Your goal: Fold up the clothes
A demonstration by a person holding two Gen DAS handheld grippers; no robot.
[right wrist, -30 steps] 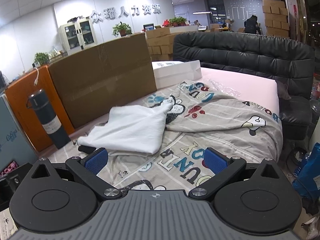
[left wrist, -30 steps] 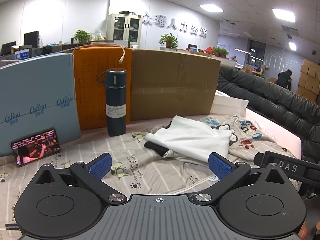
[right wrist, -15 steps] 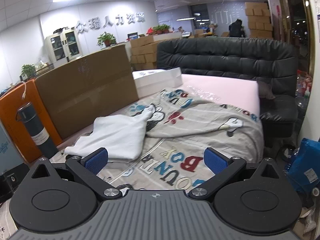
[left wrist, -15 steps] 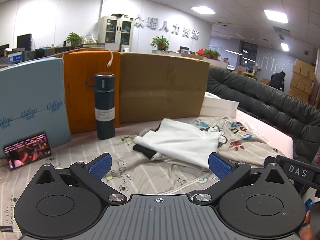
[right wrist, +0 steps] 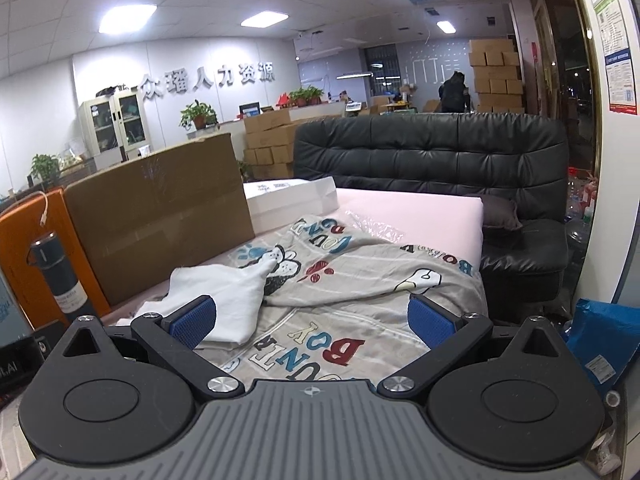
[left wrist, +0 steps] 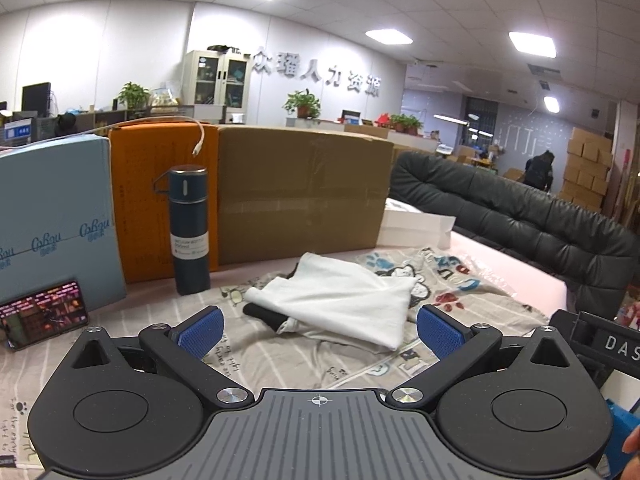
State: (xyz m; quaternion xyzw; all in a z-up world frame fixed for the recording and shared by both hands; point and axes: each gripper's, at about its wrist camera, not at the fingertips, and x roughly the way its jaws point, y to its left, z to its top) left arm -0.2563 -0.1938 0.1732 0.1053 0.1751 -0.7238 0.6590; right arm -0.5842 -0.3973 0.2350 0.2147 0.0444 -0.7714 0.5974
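Item: both grippers spread and empty, short of the garment.
Near: left gripper faces the white garment dead ahead; right gripper has it ahead-left. Beyond: garment crumpled on the printed bedsheet, long axis running left-right; left looks nearer.

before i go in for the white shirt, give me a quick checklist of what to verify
1. Left gripper open, nothing held: ok.
2. Right gripper open, nothing held: ok.
3. White shirt in view, nothing on top: ok.
4. Shirt spread flat for folding: not ok, it lies rumpled over a dark garment.
5. Flask upright, apart from the shirt: ok.
6. Phone off the folding area: ok, it leans at the far left.
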